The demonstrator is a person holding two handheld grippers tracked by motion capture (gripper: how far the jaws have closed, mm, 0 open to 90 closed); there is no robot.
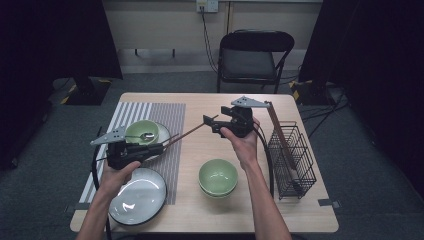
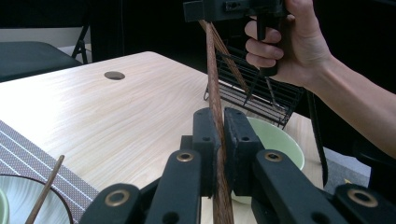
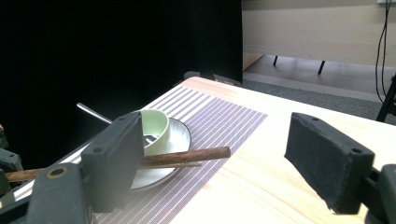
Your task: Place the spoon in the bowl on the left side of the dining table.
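Beside the striped placemat (image 1: pixel 160 135), the left gripper (image 1: pixel 150 148) had its jaws pressed together on a wooden chopstick (image 1: pixel 187 135), which ran from those jaws out over the bare wooden table (image 1: pixel 295 210) toward the right gripper (image 1: pixel 212 122). From the left gripper view the stick (image 2: pixel 215 116) was pinched tight between the two black pads. The right gripper stood spread wide; in its own view the stick's free end (image 3: pixel 196 155) lay by one jaw, with no pad touching it.

On the placemat, a small green bowl (image 1: pixel 142 131) with a spoon (image 1: pixel 146 136) sat on a plate (image 1: pixel 162 132), and a second stick (image 2: pixel 44 191) leaned across that plate's rim. Nearer the person on the placemat's edge lay an empty dark-rimmed plate (image 1: pixel 137 196). Right of the placemat stood stacked green bowls (image 1: pixel 218 176), and farther right a wire basket (image 1: pixel 292 160) holding more chopsticks (image 1: pixel 280 135).

As a judgement, the work looked midway: one stick seemed already laid at the setting, the second was in hand but not yet set down beside it, and whether the right gripper would take it could not be told.
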